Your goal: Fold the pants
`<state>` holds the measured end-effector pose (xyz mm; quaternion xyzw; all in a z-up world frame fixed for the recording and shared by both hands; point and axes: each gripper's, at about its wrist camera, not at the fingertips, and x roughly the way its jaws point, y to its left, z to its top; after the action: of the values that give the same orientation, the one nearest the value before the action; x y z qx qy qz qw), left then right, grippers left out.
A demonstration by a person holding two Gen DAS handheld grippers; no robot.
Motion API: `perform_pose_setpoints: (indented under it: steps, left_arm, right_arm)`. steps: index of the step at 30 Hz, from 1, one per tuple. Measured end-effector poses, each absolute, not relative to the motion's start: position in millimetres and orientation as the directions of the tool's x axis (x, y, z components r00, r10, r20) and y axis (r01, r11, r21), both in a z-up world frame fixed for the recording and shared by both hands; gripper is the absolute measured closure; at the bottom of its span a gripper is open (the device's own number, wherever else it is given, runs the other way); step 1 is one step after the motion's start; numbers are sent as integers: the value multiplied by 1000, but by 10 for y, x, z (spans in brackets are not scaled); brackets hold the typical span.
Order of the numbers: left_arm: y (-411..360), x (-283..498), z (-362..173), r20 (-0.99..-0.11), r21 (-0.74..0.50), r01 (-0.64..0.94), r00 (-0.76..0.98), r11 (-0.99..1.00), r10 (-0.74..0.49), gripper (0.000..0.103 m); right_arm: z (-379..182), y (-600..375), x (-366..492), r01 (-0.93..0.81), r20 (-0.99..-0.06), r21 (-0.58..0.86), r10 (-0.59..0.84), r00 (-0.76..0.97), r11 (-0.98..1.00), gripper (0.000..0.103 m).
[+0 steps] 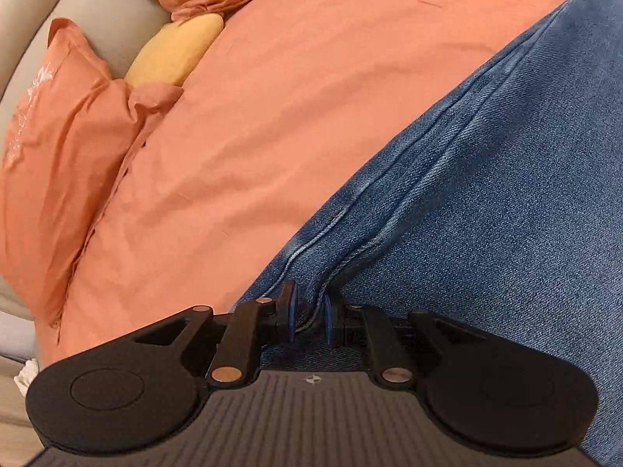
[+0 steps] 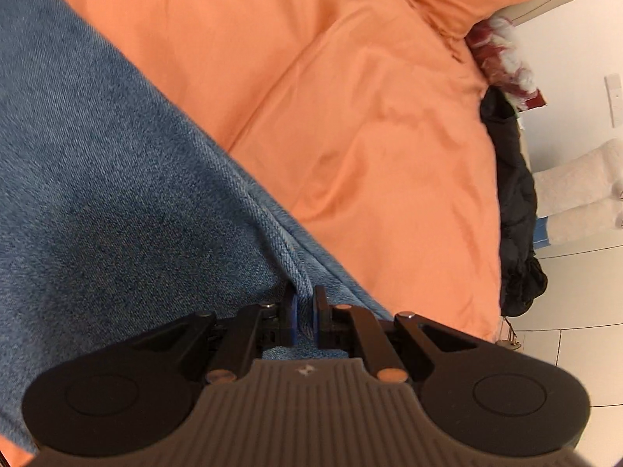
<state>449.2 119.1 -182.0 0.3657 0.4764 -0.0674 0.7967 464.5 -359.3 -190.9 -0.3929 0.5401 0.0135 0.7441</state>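
Blue denim pants (image 1: 506, 194) lie on an orange bed cover (image 1: 272, 97). My left gripper (image 1: 310, 311) is shut on a seamed edge of the pants, with the fabric bunched between its blue pads. In the right wrist view the pants (image 2: 97, 155) fill the left side. My right gripper (image 2: 305, 311) is shut on a stitched edge of the denim, which runs up between its fingers. The orange bed cover (image 2: 370, 116) lies beyond it.
Orange pillows (image 1: 58, 136) and a yellow cushion (image 1: 175, 50) lie at the head of the bed against a grey headboard (image 1: 109, 15). A black garment (image 2: 514, 194) hangs at the bed's right edge, above a white tiled floor (image 2: 584, 311). A red and white item (image 2: 502, 54) sits beyond it.
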Motion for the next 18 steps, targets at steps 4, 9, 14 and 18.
perform_pose_setpoints:
  steps: [4, 9, 14, 18]
  left_arm:
    - [1195, 4399, -1536, -782, 533, 456, 586, 713, 210, 87]
    - [1071, 4581, -1405, -785, 551, 482, 576, 681, 227, 87]
    - [957, 4701, -1767, -773, 591, 482, 569, 647, 282, 87]
    - [1008, 4717, -1858, -763, 597, 453, 575, 662, 295, 74]
  right_arm:
    - [-1868, -3619, 4577, -464, -814, -574, -409, 413, 674, 103]
    - [-1754, -3610, 4578, -444, -812, -578, -431, 393, 684, 103]
    - [-1767, -3547, 4528, -449, -797, -601, -455, 397, 661, 103]
    - [-1842, -3528, 4587, -451, -788, -614, -472, 396, 647, 103]
